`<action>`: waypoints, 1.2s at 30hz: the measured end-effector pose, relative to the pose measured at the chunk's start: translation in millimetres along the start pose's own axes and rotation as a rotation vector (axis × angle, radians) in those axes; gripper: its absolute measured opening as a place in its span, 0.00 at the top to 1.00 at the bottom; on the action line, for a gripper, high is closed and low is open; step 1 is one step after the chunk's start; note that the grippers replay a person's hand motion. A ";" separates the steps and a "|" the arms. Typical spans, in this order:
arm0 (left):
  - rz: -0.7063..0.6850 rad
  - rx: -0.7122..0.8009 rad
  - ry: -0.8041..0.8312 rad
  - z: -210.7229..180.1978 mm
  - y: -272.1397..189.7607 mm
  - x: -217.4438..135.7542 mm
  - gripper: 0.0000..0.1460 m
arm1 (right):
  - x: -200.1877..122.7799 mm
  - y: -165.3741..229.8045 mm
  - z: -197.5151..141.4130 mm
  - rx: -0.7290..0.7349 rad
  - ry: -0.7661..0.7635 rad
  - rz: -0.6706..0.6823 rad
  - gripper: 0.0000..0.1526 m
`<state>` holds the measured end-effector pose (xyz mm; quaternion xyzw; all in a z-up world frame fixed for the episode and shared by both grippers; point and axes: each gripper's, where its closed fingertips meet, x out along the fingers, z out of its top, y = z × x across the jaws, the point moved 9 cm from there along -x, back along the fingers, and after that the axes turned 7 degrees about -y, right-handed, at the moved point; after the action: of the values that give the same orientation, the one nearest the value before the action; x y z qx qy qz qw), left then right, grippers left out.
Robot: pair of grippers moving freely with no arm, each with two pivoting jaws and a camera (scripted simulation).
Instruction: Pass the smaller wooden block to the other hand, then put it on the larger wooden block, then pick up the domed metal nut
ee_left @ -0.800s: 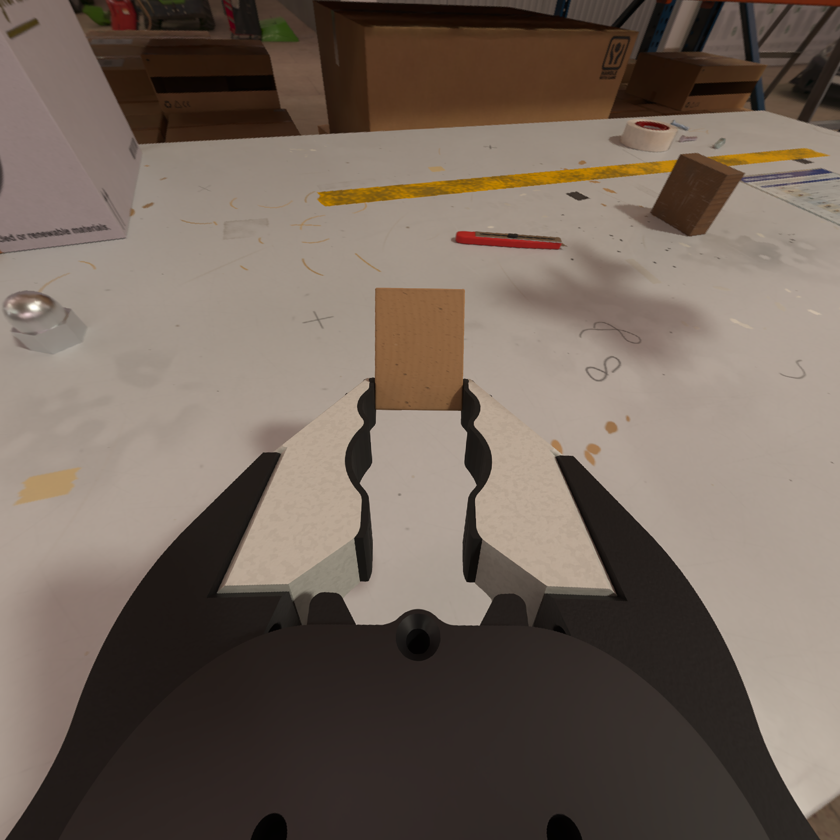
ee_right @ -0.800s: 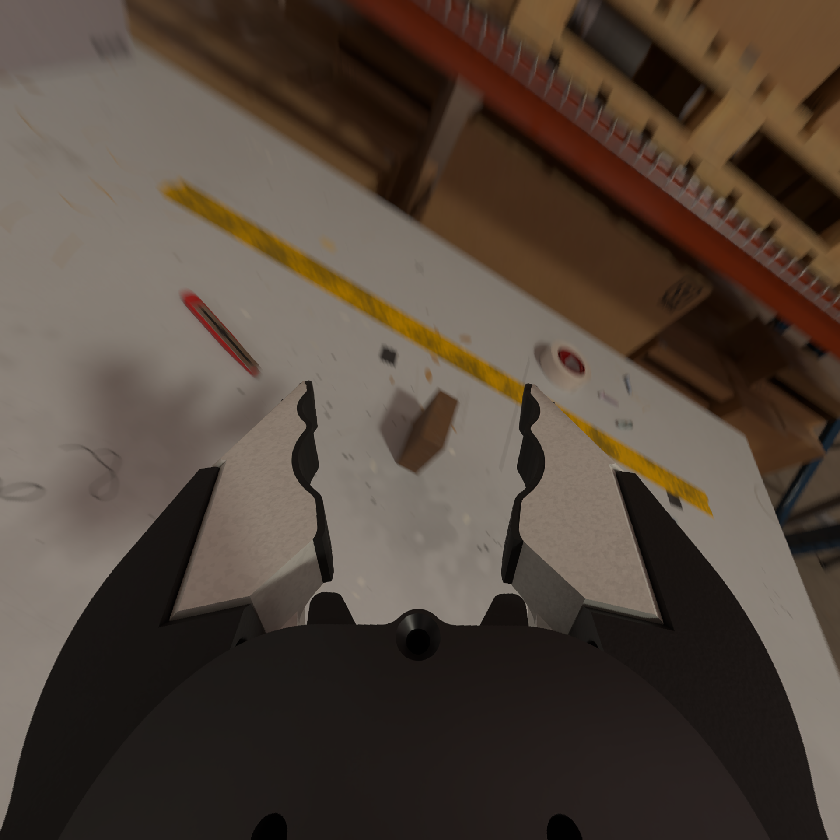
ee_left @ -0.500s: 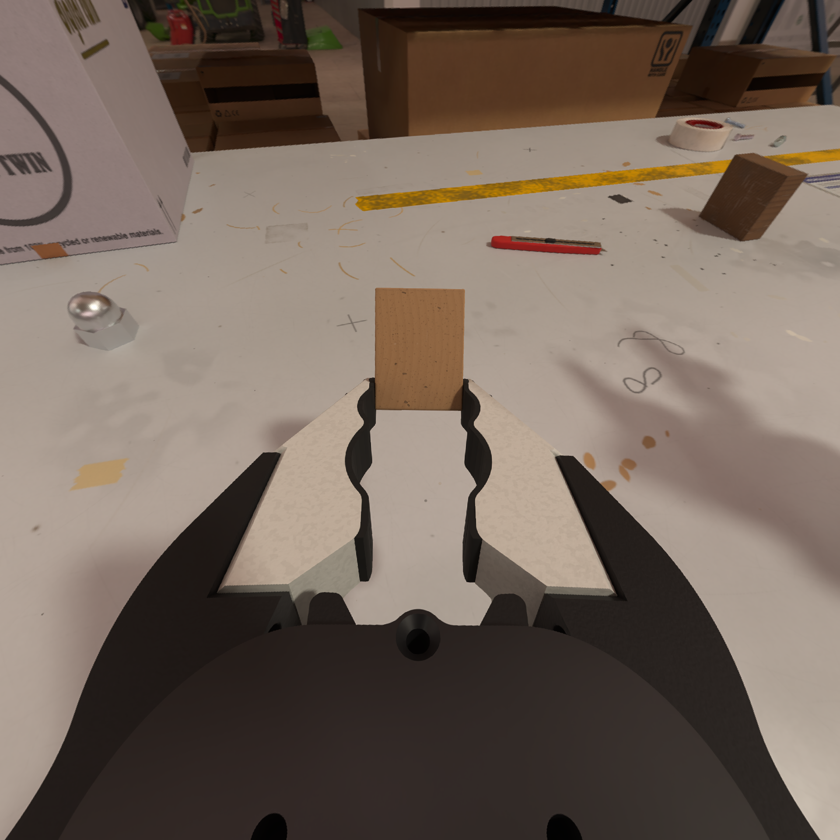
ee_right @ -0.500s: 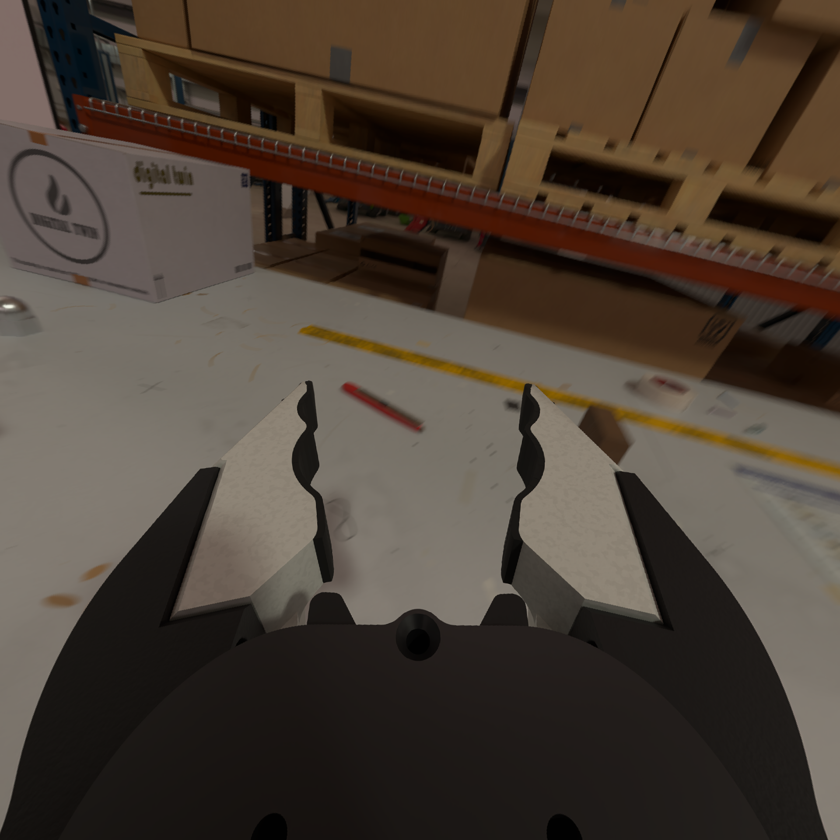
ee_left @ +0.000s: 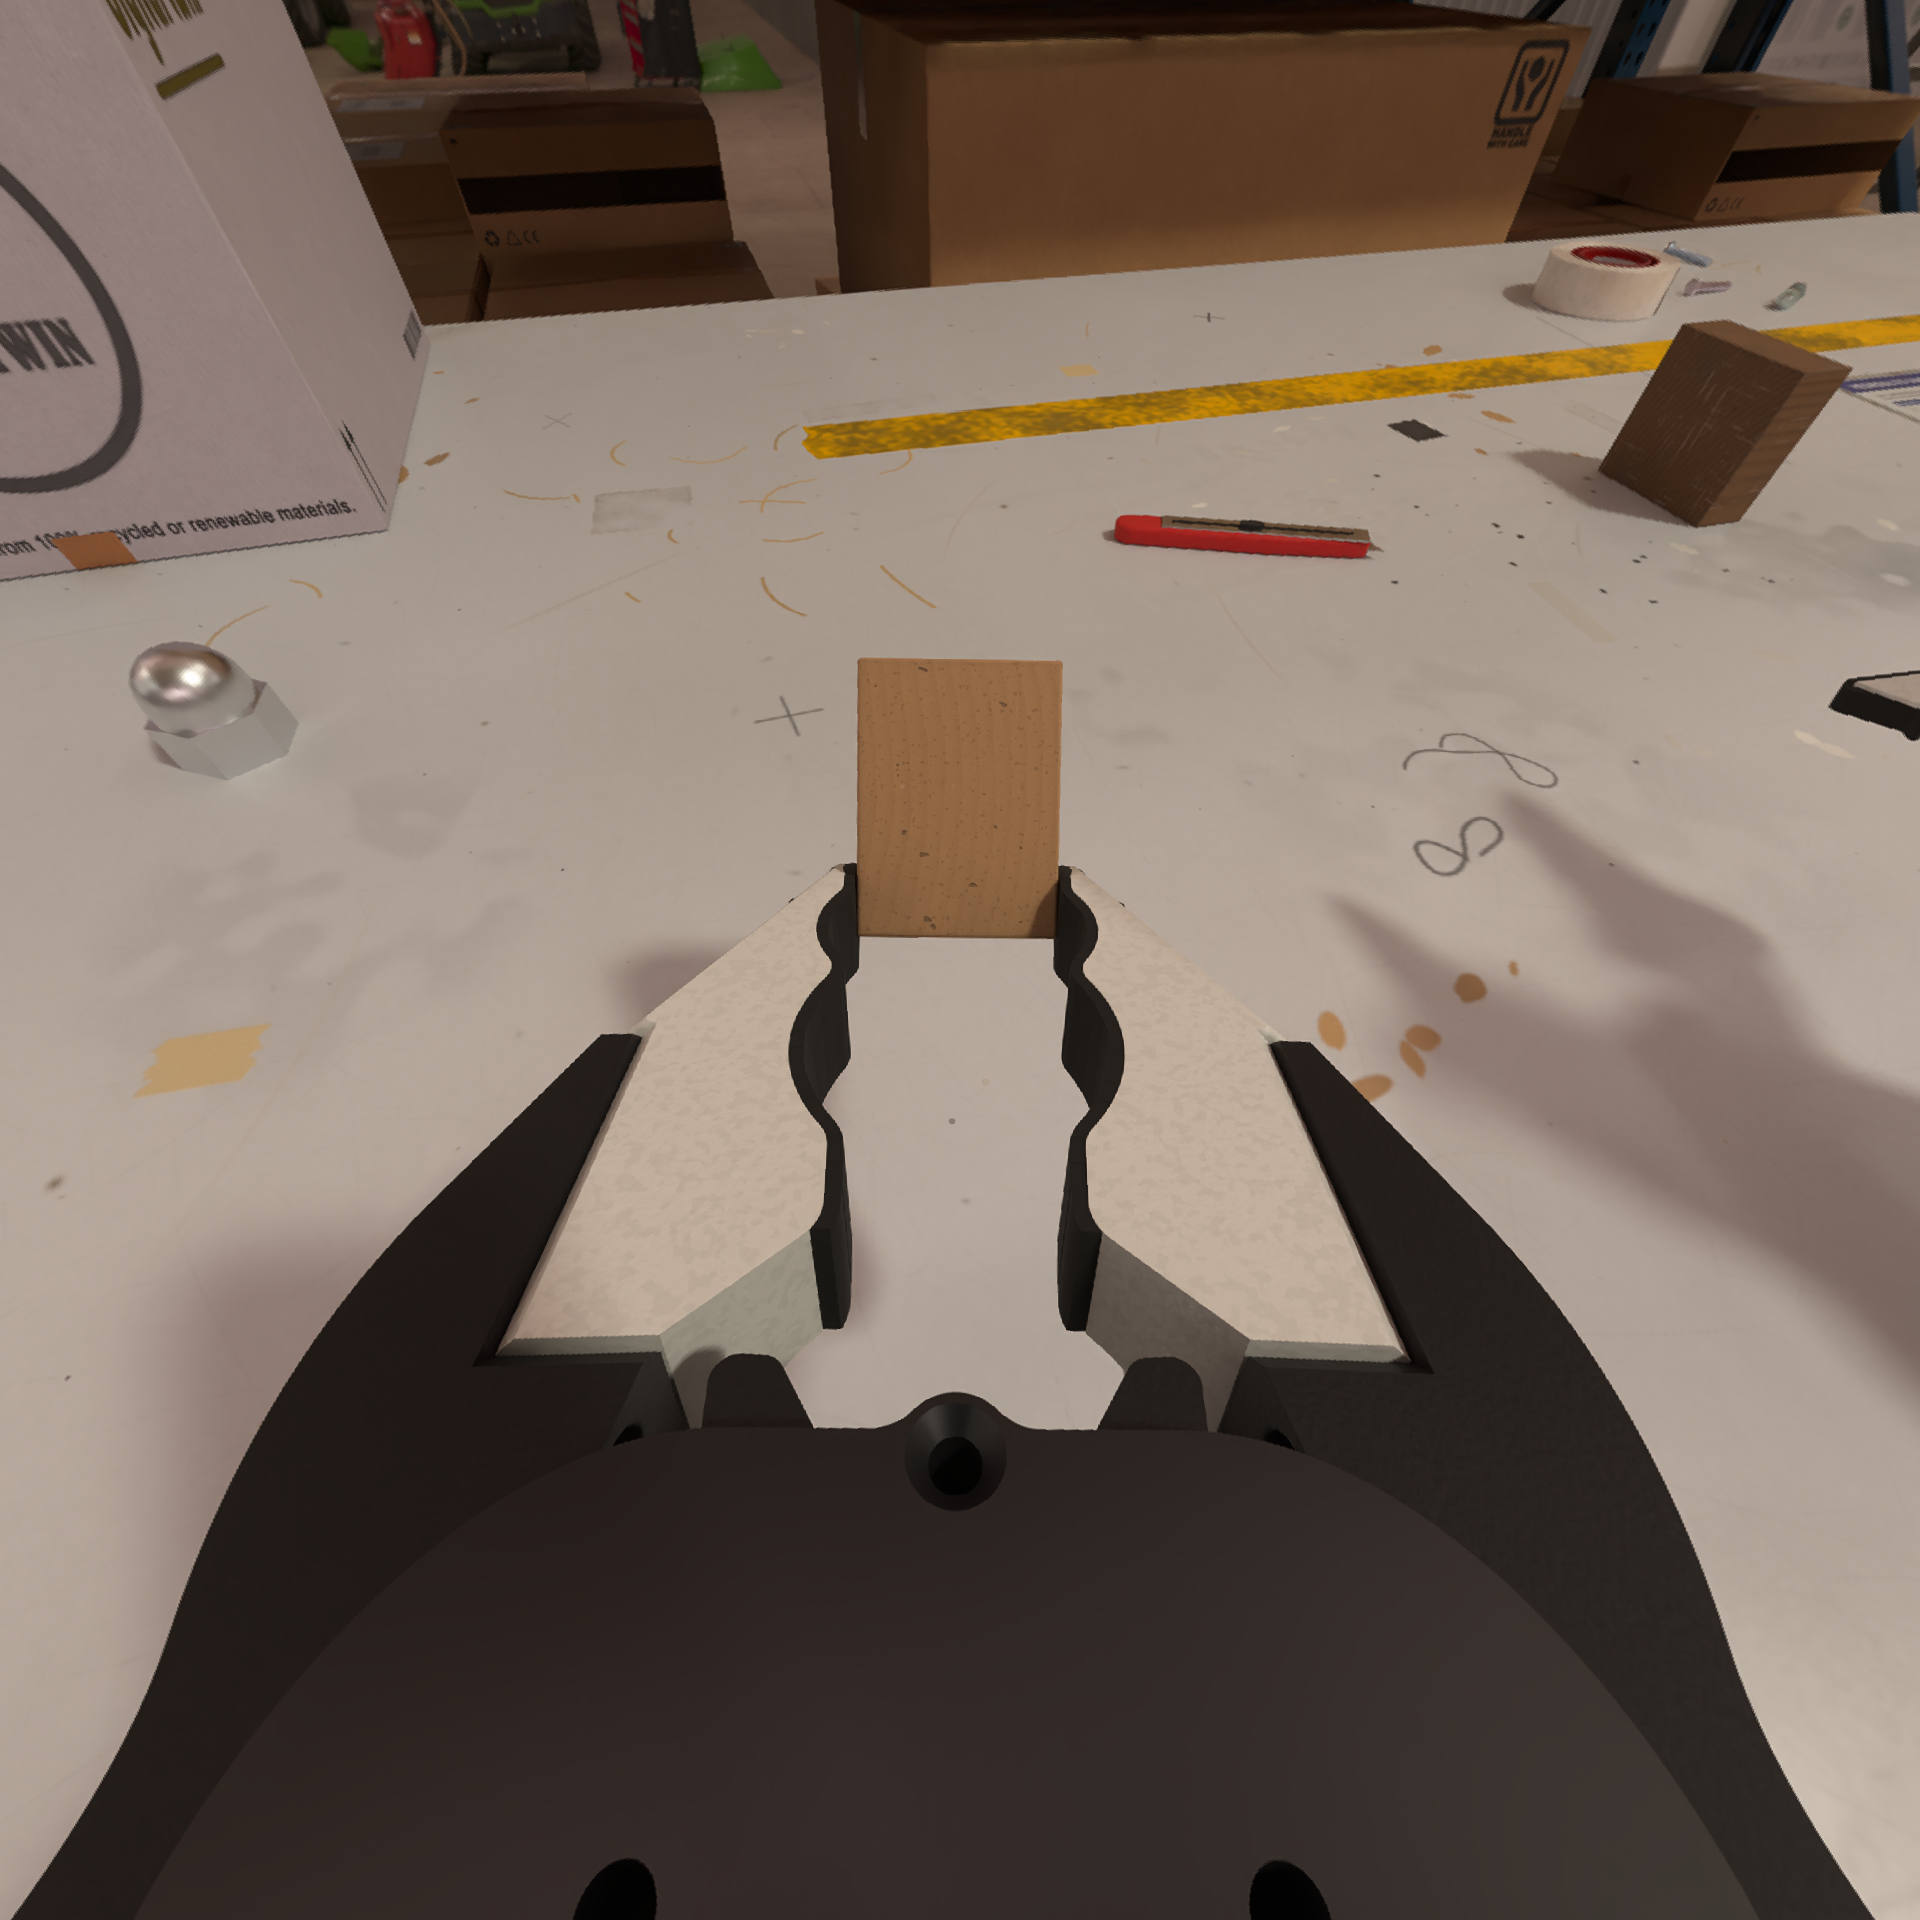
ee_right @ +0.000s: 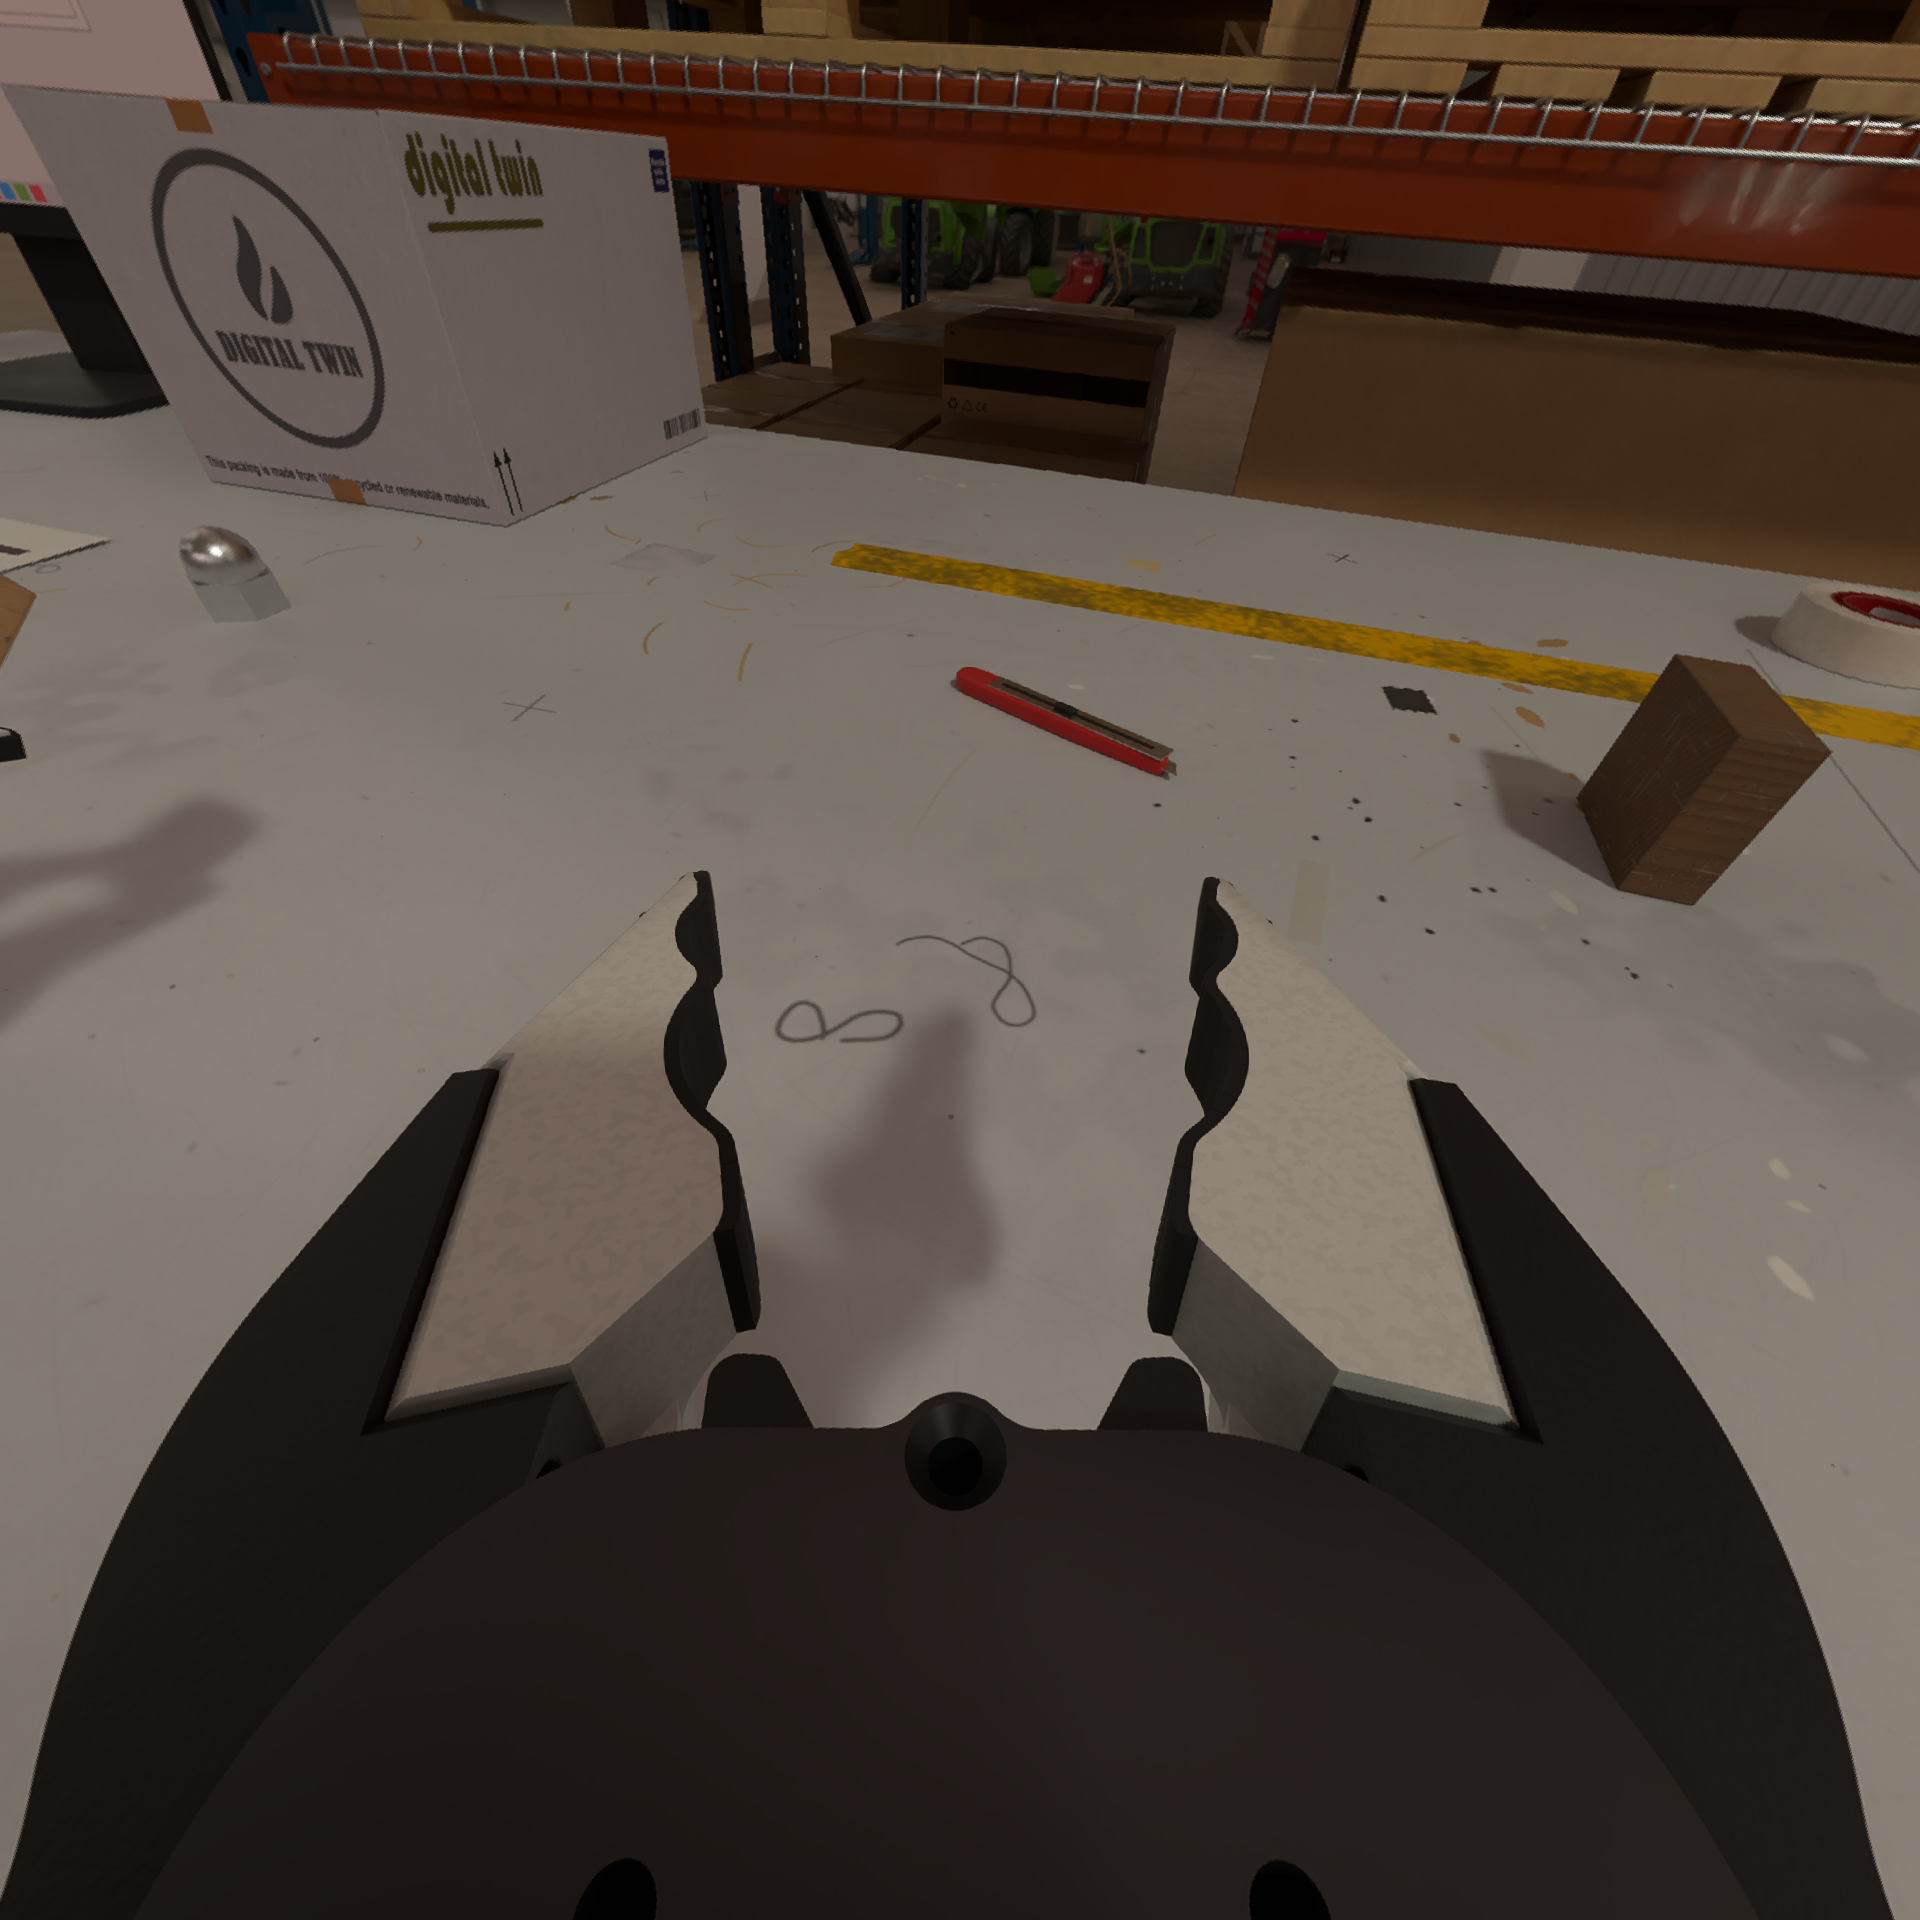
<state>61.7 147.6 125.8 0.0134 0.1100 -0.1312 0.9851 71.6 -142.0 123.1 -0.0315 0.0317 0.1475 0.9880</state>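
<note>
My left gripper (ee_left: 958, 904) is shut on the smaller wooden block (ee_left: 958, 795), a light tan slab held above the table and sticking out past the fingertips. A corner of that block (ee_right: 12, 613) shows at the left edge of the right wrist view. The larger wooden block (ee_left: 1720, 421), dark brown, sits tilted at the far right; it also shows in the right wrist view (ee_right: 1694, 779). The domed metal nut (ee_left: 208, 707) stands at the left, seen too in the right wrist view (ee_right: 227, 574). My right gripper (ee_right: 954, 883) is open and empty above the table; its fingertip (ee_left: 1881, 704) shows at the left wrist view's right edge.
A red utility knife (ee_left: 1242, 535) lies mid-table before a yellow tape stripe (ee_left: 1195, 410). A white printed box (ee_left: 156, 312) stands at the back left. A tape roll (ee_left: 1600, 278) sits at the back right. Brown cartons (ee_left: 1195, 135) stand beyond the table's far edge.
My right gripper has swung round and levelled out, facing across the table, and its tip has entered the left wrist view. My left gripper, holding the block, shifted so the scene slid right.
</note>
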 end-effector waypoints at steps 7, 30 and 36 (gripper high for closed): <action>-0.232 0.101 0.057 12.3 -3.6 7.5 0.75 | 9.8 5.4 12.8 -0.074 -0.010 0.212 0.42; -1.049 0.945 0.321 61.8 -72.0 69.4 0.75 | 64.1 48.1 40.2 -0.659 0.126 1.104 0.69; -1.029 0.929 0.311 57.2 -73.8 73.8 0.75 | 65.6 45.7 36.5 -0.652 0.161 1.100 0.76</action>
<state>124.0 54.4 165.5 0.3972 0.1744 -0.6096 0.6634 122.7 -76.8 152.4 -0.3202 0.0709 0.6319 0.7023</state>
